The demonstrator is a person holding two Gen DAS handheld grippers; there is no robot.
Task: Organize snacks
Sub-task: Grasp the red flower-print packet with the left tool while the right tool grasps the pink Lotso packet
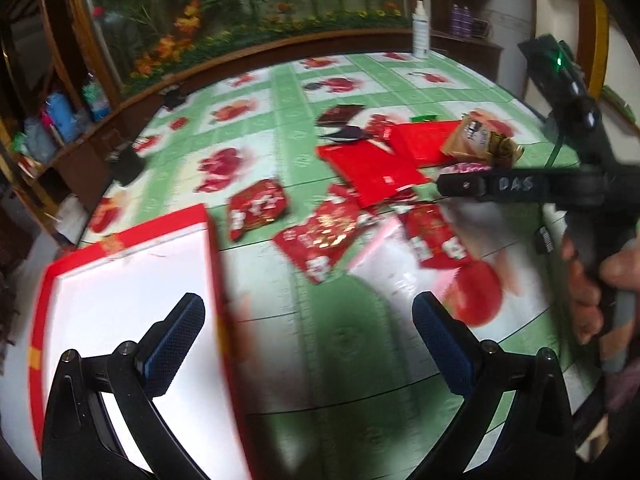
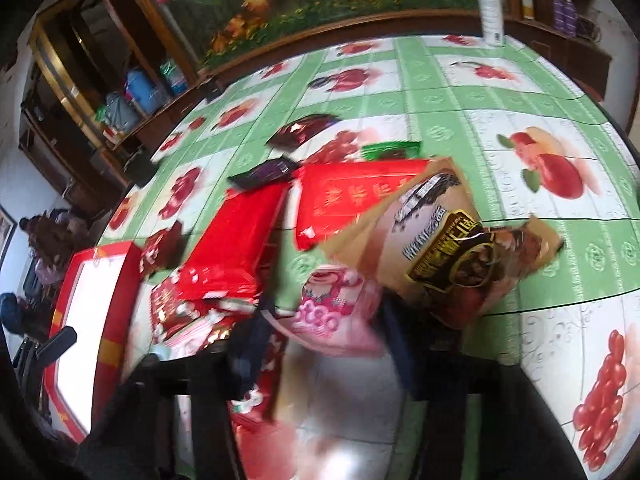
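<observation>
Several snack packets lie on the fruit-print tablecloth: red packets (image 1: 256, 208), flat red boxes (image 1: 372, 168), a brown bag (image 1: 476, 136) and dark packets (image 1: 340, 116). A red-rimmed box with a white inside (image 1: 132, 280) sits at the near left. My left gripper (image 1: 308, 328) is open and empty, its left finger over the box edge. My right gripper (image 2: 324, 320) is blurred by motion; a pink packet (image 2: 336, 312) lies between its fingers, with the brown bag (image 2: 440, 240) just beyond. In the left wrist view the right gripper (image 1: 452, 184) reaches into the pile.
A white spray bottle (image 1: 420, 32) stands at the table's far edge. A wooden frame with a flower picture runs behind the table. Shelves with bottles (image 1: 60, 116) stand at the left. The tablecloth (image 2: 540, 100) at the right holds only its print.
</observation>
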